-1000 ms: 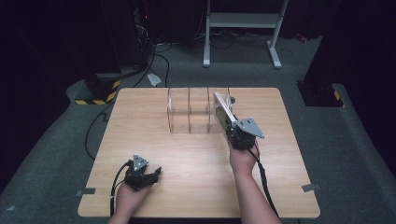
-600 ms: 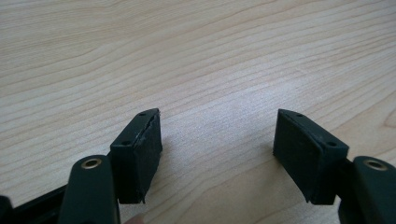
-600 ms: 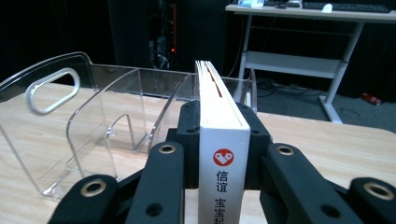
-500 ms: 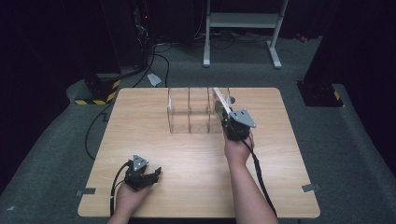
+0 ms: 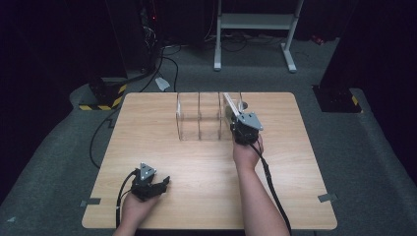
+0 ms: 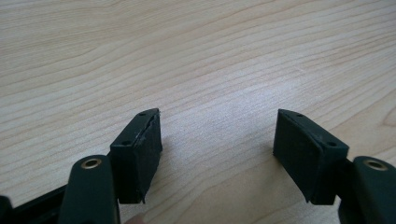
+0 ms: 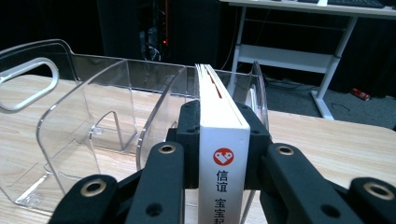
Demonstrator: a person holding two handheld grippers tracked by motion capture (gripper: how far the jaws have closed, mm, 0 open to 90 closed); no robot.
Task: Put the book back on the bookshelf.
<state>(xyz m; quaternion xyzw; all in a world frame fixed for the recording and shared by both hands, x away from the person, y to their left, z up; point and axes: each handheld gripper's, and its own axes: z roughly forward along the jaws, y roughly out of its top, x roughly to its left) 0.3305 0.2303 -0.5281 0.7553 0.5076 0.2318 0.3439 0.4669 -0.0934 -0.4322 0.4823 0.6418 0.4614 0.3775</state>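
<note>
While right gripper (image 5: pixel 238 119) clamps white book (image 7: pixel 219 140) at clear divided rack (image 5: pixel 204 117) near desk (image 5: pixel 295 162) far edge, book's lower part cut off; left gripper (image 6: pixel 217 154) spread apart, near front-left corner.

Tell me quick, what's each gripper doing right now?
Left gripper: open, empty, low over the table.
Right gripper: shut on a white book at the clear rack.
</note>
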